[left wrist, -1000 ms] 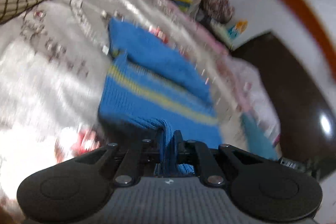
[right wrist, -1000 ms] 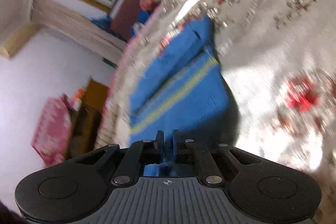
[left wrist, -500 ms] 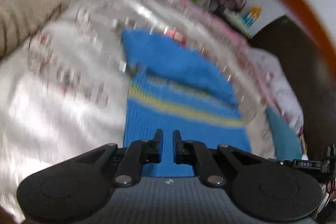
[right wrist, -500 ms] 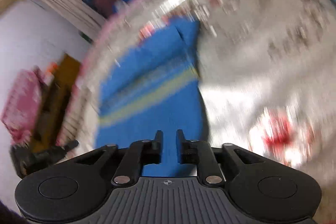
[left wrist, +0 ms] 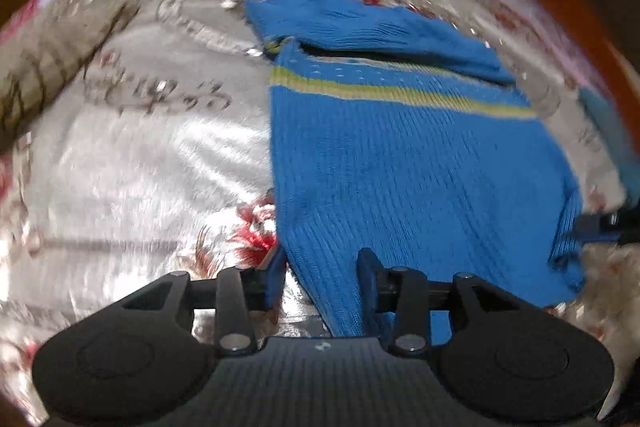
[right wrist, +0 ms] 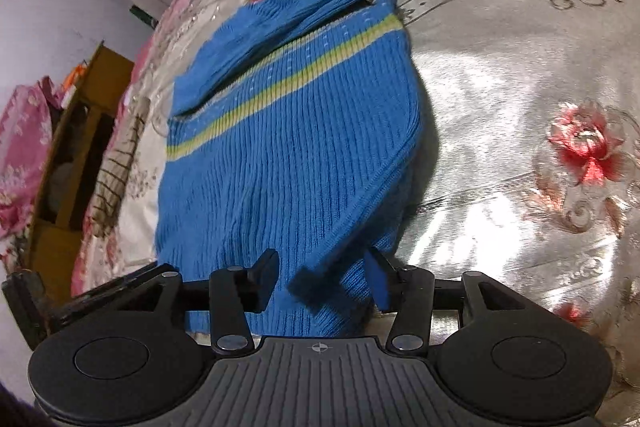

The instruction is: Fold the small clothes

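knitwear first: a small ribbed blue sweater [right wrist: 280,147] with a yellow-green stripe across its chest lies on a shiny silver-white satin bedspread [right wrist: 520,67] embroidered with red flowers and grey scrollwork. one blue sleeve [right wrist: 304,11] is folded across the top of the sweater, above the stripe. in the right wrist view the near right edge of the sweater is doubled over, with a hemmed edge running diagonally down toward the camera, and the lowest corner of the knit reaches between the fingers of the right gripper [right wrist: 320,275].

the right gripper's two black fingers stand wide apart; blue fabric lies between them but they are not pinching it. the left gripper [left wrist: 322,273] also has its fingers spread, and a narrow tongue of the sweater's hem runs down between them toward the camera, close to the right-hand finger, with bare bedspread showing beside the other. neither tong is clamped on the cloth.

in the left wrist view part of the other gripper shows at the sweater's far right corner, where the knit bunches up.

further out, a beige cloth with dark brown grid lines [right wrist: 116,163] lies on the bed beside the sweater. past the bed edge stand a yellow wooden shelf [right wrist: 80,131] and a pink floral fabric [right wrist: 20,155], against a white wall.
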{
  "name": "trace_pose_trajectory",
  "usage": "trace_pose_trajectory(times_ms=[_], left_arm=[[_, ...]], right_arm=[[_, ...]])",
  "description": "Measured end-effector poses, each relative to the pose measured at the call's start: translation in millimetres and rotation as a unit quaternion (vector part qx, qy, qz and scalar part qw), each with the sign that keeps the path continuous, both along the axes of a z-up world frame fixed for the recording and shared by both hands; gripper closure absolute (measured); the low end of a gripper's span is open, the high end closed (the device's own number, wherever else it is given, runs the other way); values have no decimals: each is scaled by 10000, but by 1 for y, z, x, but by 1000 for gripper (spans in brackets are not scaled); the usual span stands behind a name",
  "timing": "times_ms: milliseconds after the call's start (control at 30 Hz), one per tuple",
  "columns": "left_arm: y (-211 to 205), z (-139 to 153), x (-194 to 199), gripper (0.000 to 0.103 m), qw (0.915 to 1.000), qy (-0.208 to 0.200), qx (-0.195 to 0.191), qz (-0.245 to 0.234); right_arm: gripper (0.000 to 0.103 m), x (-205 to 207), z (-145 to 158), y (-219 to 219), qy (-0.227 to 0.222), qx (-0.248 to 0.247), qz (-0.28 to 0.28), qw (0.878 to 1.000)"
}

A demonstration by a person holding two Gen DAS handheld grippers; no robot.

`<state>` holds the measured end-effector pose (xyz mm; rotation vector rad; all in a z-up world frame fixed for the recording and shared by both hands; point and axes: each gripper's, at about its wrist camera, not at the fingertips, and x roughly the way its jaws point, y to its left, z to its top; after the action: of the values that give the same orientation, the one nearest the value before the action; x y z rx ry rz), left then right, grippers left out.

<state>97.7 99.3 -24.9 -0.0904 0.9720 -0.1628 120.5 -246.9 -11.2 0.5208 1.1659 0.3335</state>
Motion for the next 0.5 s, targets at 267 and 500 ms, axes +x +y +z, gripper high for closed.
trace_pose_trajectory(times_ms=[267, 500], left_arm=[[-24, -3, -5, 84, 9985, 22, 257, -480], [1, 3, -5, 88, 9929, 206, -1143, -252]], right_arm=[[85, -5, -4, -3, 31, -378, -63, 9993], [95, -17, -3, -29, -22, 513, -424, 9978]])
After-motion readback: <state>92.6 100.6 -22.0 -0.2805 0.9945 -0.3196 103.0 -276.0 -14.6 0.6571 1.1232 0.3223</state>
